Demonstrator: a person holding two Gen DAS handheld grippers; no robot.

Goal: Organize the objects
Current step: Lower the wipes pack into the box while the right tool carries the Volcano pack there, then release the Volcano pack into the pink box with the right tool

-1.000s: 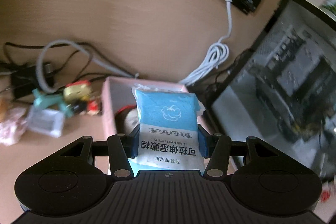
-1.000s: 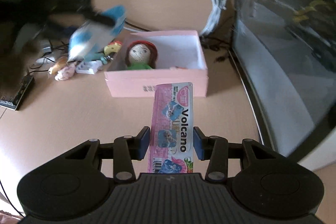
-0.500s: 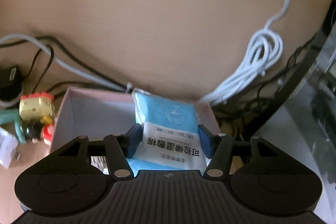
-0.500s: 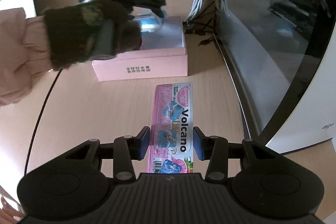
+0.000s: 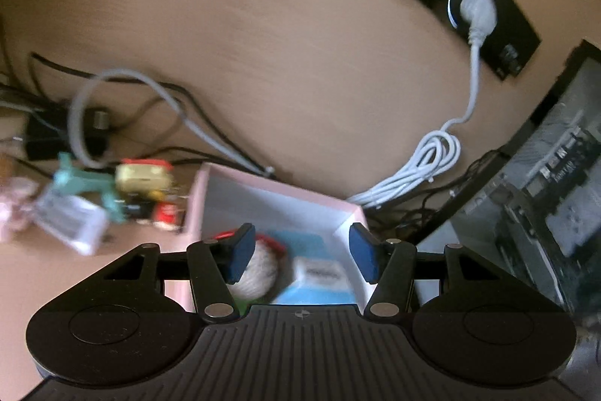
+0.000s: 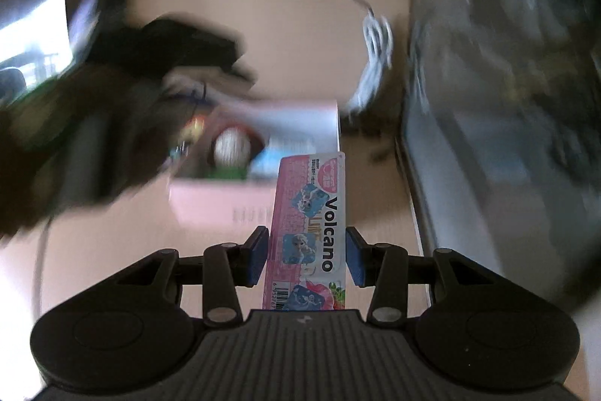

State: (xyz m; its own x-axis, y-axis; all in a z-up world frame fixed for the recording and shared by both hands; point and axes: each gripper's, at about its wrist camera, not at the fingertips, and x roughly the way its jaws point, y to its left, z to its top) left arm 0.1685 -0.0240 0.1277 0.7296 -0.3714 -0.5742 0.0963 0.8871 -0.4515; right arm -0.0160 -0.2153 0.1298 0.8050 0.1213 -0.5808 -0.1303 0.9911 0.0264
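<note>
Pink box (image 5: 270, 202): matt cardboard, below jaws. Volcano pack (image 6: 308, 235): glossy printed film, between jaws. Table (image 5: 263, 62): matt wood-grain.

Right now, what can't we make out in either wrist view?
- Doll, left view: body hidden behind the left gripper.
- Blue pack, left view: print blurred, lower part behind the gripper body.
- Toys left of the box: smeared.
- Right view: motion blur hides the box contents; Volcano pack readable.

Your left hand (image 6: 75, 123) was only a dark smear, the gripper body hid the lower doll (image 5: 255, 273), and the toys (image 5: 112, 198) were blurred.
</note>
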